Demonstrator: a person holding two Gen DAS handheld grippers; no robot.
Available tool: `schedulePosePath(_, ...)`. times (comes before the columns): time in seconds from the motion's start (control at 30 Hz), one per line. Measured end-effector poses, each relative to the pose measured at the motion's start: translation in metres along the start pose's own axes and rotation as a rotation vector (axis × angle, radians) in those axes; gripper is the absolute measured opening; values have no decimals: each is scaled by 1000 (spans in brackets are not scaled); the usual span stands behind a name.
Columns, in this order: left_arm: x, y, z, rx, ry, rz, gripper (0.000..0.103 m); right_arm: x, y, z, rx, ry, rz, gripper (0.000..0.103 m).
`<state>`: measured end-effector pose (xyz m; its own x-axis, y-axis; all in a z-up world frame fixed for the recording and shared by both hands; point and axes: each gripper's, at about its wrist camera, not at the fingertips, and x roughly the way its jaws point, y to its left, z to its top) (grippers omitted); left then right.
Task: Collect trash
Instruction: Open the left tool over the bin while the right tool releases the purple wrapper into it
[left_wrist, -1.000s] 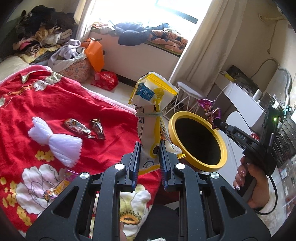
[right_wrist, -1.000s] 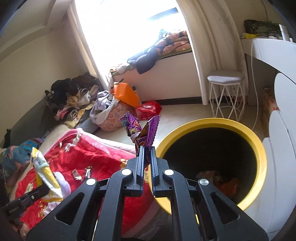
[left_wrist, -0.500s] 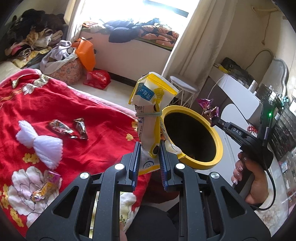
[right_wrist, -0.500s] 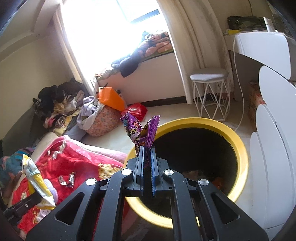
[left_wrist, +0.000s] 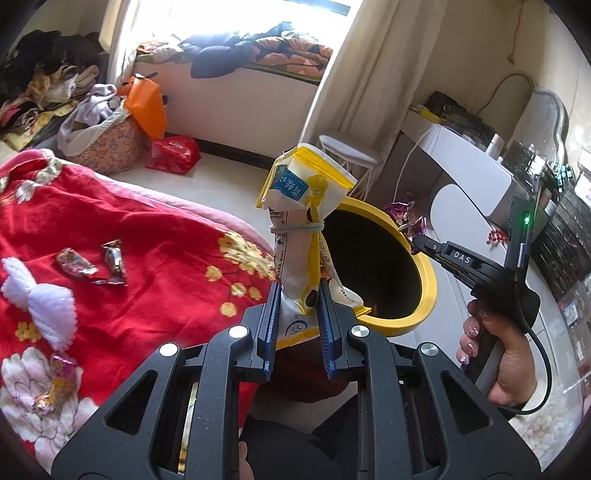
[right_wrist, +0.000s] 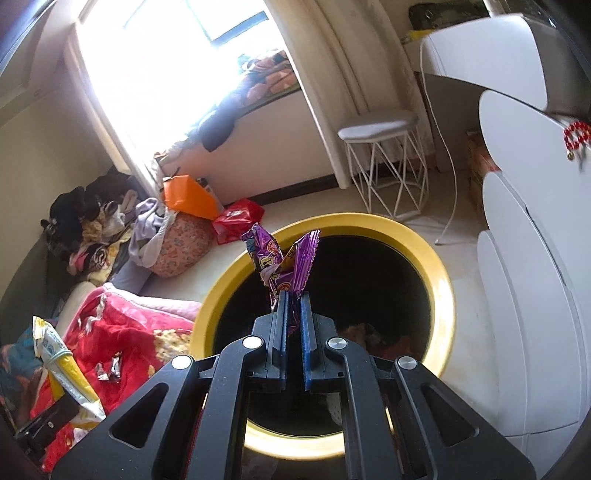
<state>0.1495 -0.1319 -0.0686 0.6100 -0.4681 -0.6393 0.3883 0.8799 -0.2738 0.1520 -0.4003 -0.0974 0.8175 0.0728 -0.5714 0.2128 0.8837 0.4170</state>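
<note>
**Wrappers held at bin mouth**

Left gripper (left_wrist: 297, 295) clamped on tall yellow-and-white snack bag (left_wrist: 301, 229), upright beside round yellow-rimmed black bin (left_wrist: 424, 273). Right gripper (right_wrist: 293, 299), jaws parted slightly, purple foil wrapper (right_wrist: 282, 266) between them, above bin opening. Foil candy wrappers (left_wrist: 92, 264) left on red floral blanket (left_wrist: 159, 236).

window (right_wrist: 155, 74) bright | floor (right_wrist: 303, 206) pale | stool (right_wrist: 380, 125) white | curtain (left_wrist: 354, 74) cream

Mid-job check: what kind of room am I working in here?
Most likely a lived-in bedroom: a red floral blanket on a bed, clothes heaped in the corner, more bedding on the window seat.
</note>
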Motion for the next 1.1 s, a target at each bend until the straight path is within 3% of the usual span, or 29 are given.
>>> schedulePosePath(0.6, 51, -32, 6, 73, 53, -27, 14, 10, -27, 0, 60, 29, -21, 6)
schedulePosePath(1.0, 86, -49, 17, 112, 85, -17, 15, 8, -35, 3, 94, 37, 13, 7)
schedulePosePath(1.07, 88, -49, 19, 112, 78, -9, 23, 8, -38, 5, 104, 37, 8, 14)
schedulePosePath(1.1, 88, -49, 19, 108, 71, -6, 42, 8, -39, 5, 110, 34, 7, 28)
